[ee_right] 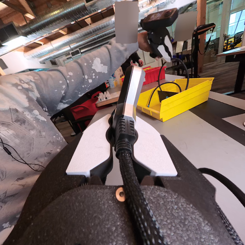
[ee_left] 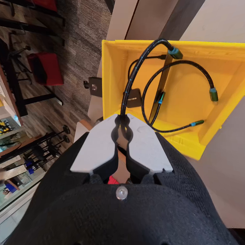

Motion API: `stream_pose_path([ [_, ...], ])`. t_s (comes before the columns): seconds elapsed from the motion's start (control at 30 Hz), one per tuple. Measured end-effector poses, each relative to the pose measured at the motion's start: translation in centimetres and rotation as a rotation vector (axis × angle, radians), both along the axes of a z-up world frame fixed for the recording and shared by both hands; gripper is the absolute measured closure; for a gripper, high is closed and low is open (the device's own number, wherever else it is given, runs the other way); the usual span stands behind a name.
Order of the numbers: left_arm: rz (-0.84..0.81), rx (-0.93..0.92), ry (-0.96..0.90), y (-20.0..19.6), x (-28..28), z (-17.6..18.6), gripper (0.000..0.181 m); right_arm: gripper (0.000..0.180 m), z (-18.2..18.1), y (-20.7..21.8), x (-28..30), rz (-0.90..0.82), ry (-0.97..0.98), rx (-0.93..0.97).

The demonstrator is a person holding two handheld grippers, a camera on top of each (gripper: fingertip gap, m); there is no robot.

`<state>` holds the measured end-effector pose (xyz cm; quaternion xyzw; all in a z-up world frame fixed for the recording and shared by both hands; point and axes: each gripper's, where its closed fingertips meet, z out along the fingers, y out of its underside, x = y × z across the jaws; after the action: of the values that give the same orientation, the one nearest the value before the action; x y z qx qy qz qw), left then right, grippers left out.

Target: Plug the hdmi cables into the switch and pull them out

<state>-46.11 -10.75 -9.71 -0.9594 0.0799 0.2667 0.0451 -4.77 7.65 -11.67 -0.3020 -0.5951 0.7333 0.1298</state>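
Observation:
My left gripper (ee_left: pixel 122 116) is shut on a black braided HDMI cable (ee_left: pixel 133 71) and holds it above the yellow bin (ee_left: pixel 114 79). The cable arcs up to a green plug (ee_left: pixel 175 53) hanging free. A second braided cable (ee_left: pixel 148 92) lies in the bin with its green plugs (ee_left: pixel 213 94) loose. My right gripper (ee_right: pixel 124 119) is shut on the lower end of the silver and black switch (ee_right: pixel 132 90), at its ribbed cable collar (ee_right: pixel 125 133), and holds it upright above the table. The left gripper (ee_right: pixel 165 55) shows beyond it, over the bin (ee_right: pixel 185 100).
A black divider (ee_left: pixel 163 79) and a small black box (ee_left: pixel 133 98) sit in the bin. The bin rests on a grey table with black stripes (ee_right: pixel 185 139). A red bin (ee_right: pixel 153 75) stands behind. A person's grey sleeve (ee_right: pixel 66 86) spans the left.

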Motion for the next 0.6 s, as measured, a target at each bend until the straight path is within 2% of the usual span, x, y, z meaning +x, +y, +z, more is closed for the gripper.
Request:
stream_pose_path([
  [0.4, 0.000, -0.060, 0.153, -4.0, 4.3, 8.1, 0.173, 0.155, 1.1, 0.3, 0.4, -0.007, 0.028, -0.030],
  [0.6, -0.014, -0.070, 0.212, -4.6, 5.1, 10.6, 0.173, 0.155, 0.7, 0.3, 0.2, -0.007, 0.015, -0.033],
])
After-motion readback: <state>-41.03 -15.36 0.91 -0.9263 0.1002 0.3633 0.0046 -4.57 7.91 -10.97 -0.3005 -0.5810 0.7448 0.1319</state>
